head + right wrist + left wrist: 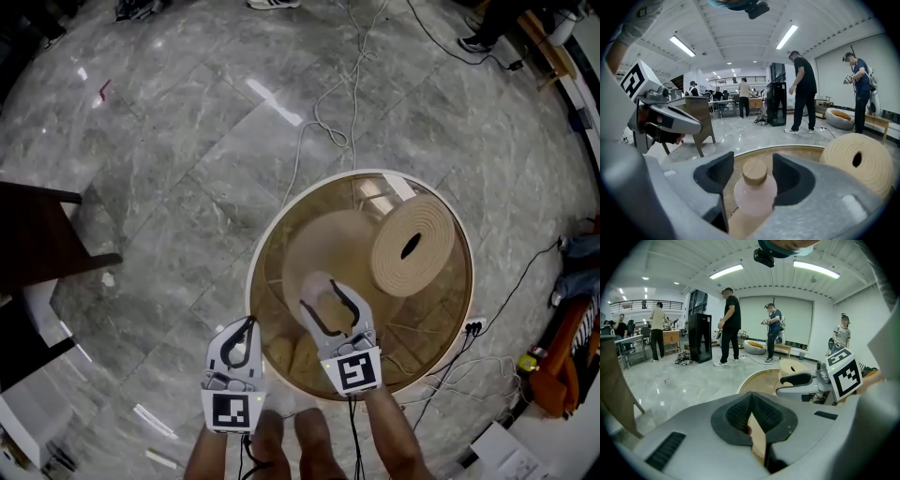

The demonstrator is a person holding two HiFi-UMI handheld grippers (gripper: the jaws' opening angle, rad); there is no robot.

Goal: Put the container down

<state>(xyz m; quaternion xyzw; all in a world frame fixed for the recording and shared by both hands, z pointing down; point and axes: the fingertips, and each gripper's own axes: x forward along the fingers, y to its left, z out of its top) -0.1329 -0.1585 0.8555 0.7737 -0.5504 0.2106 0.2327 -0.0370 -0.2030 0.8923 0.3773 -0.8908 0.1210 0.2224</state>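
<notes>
Container (753, 192), a pink tan-capped bottle, sits between the released jaws of the right claw (330, 305) over the round bench (437, 319). The left claw (751, 405) is clenched, empty. Best keep the pads clear of the cap so nothing tips. The bottle's base is hidden, so contact with the bench is unconfirmed.

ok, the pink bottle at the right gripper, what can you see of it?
The pink bottle is small, with a rounded, pale, matte pink body and a tan cap that looks like wood or cork. It is upright between the open jaws of the right gripper, over the round table. Both pads stand clear of the cap. The gripper's body hides the bottle's base, so whether it rests on the tabletop cannot be told.
</notes>
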